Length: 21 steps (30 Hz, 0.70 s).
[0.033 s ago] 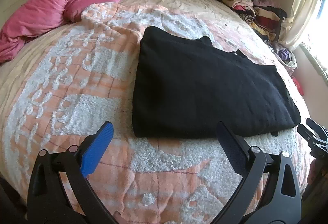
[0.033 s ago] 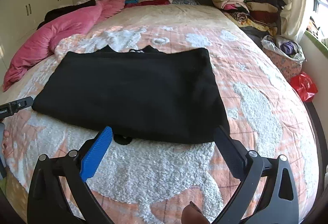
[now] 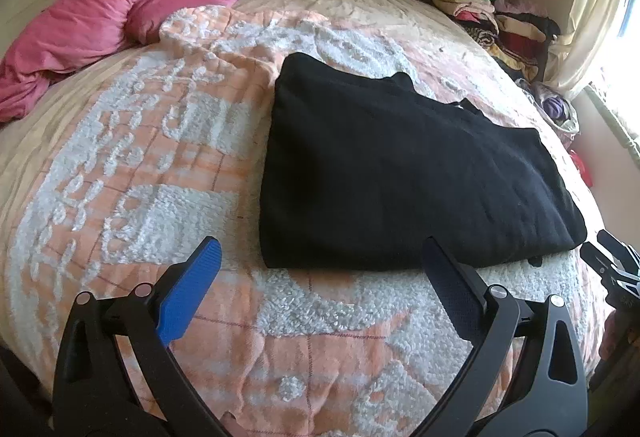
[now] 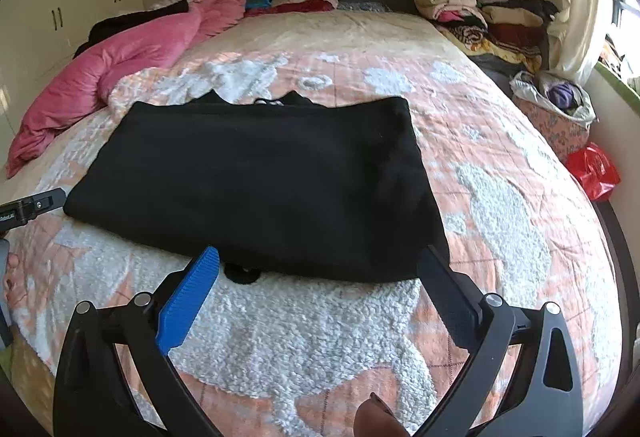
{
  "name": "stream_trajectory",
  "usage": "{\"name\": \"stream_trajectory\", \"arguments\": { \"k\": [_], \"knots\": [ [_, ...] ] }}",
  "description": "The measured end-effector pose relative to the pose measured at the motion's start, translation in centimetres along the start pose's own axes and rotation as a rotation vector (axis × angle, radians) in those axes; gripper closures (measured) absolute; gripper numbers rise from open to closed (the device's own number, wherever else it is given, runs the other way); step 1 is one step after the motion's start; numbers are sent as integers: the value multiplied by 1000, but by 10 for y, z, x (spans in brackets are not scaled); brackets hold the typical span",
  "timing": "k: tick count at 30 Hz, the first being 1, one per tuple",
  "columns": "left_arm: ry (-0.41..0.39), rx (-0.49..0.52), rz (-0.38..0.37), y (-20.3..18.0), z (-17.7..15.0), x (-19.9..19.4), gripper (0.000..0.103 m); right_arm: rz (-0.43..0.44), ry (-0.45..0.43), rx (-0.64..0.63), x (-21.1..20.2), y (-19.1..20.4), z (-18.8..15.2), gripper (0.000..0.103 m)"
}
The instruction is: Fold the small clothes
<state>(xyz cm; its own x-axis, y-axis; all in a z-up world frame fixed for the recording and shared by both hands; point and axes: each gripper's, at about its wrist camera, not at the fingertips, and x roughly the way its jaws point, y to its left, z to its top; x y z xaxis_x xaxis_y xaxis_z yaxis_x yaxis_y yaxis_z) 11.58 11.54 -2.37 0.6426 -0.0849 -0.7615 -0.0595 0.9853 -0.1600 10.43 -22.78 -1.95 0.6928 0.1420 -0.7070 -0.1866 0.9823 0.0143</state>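
Black garment (image 3: 400, 173) lies flat on the bed (image 3: 160, 157), already folded into a wide rectangle w/ its long axis running left-right across the near edge of the bed, i.e. from one tool to the other. Left tool (image 3: 320, 269) is spread wide, nothing btwn the pads; in the left wrist view the garment sits ahead and to the right, its near-left corner just past the tips, so this tool is closest to the left short end. Right tool (image 4: 320, 269) is also spread wide and empty; in the right wrist view the garment's near long edge lies just beyond the tips, its near-right corner close to the dark finger (image 4: 444, 289). A small dark bit of fabric (image 4: 242, 273) pokes out under the near edge, prob. a sleeve or tag, can't tell. Both tools are apart from the cloth, hovering just short of it. Judging by that layout, next fold prob. goes along the long axis, one short end over the other; either tool is about equally near its own end. Stacks of folded clothes (image 4: 472, 5) sit well apart at the head of the bed, pink duvet (image 4: 120, 65) on the far left.
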Motion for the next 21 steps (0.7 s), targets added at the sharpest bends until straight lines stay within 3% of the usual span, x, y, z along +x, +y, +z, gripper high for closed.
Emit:
{"name": "stream_trajectory", "arguments": {
  "k": [21],
  "knots": [
    [-64,-16,96,26,12,-27,9,81,-55,-132,-6,67,32,4]
  ]
}}
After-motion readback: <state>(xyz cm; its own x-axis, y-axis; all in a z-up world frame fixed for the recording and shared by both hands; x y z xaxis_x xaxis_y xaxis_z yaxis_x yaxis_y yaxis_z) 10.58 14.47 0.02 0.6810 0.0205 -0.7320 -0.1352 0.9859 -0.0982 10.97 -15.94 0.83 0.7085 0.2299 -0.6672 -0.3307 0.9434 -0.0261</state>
